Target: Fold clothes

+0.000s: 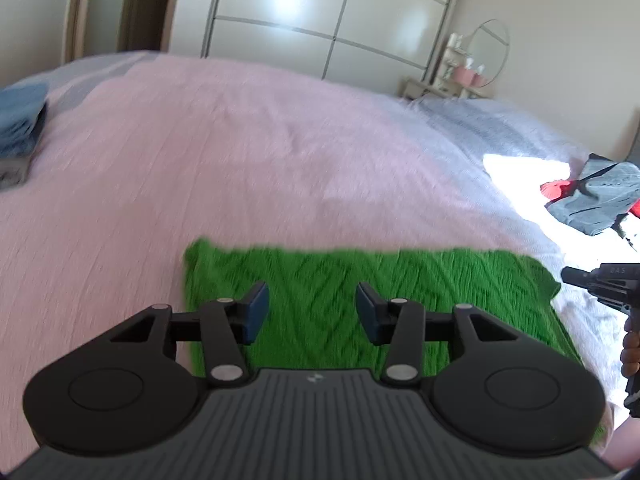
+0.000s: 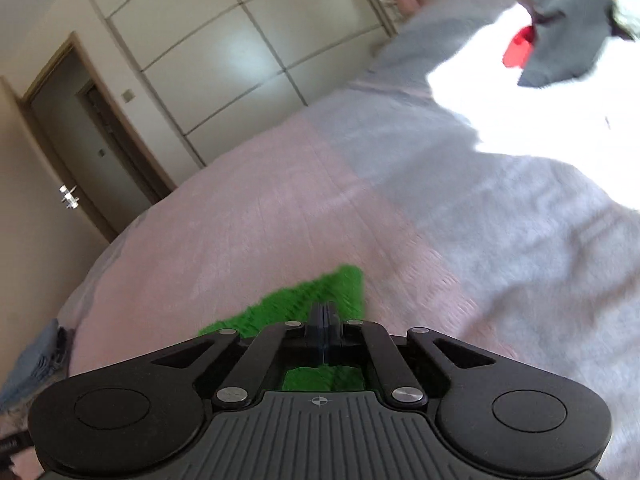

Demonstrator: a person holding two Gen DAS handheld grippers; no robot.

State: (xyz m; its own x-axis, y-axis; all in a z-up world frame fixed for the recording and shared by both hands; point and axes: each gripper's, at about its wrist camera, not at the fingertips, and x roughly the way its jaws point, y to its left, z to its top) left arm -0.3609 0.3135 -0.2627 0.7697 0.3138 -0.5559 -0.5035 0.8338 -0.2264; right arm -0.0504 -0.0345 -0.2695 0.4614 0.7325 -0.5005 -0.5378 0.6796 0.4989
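The green knitted garment (image 1: 360, 300) lies flat on the bed (image 1: 200, 160), folded to a rectangle, its far edge straight across the pink bedspread. It sits near the front edge of the bed, directly beneath both grippers.

Left gripper (image 1: 312, 312): jaws apart, roughly halfway, blue pads facing each other above the garment. Nothing lies between the pads; the knit shows clear through the gap. Whether the fingertips touch the fabric cannot be told.

Right gripper (image 2: 324, 320): jaws fully closed, pads pressed flat together. Green knit is visible just ahead of the tips and again behind them, below the linkage. Whether any fabric is pinched between the pads cannot be told; the view is blurred and tilted. In the left wrist view the same gripper appears at the right margin, beyond the garment's right edge, held by a hand (image 1: 630, 354).

Other items on the bed: a folded blue stack of clothes (image 1: 20, 124) at the far left side, well apart from the green garment; a grey garment (image 1: 600, 200) with a red item (image 1: 556, 190) beside it at the far right, in a sunlit patch. The bedspread turns from pink to pale grey toward the right.

Surroundings: a white panelled wardrobe (image 1: 320, 12) behind the bed, a door (image 2: 80, 152) to its left, and a round mirror (image 1: 486, 52) on a small stand at the right.
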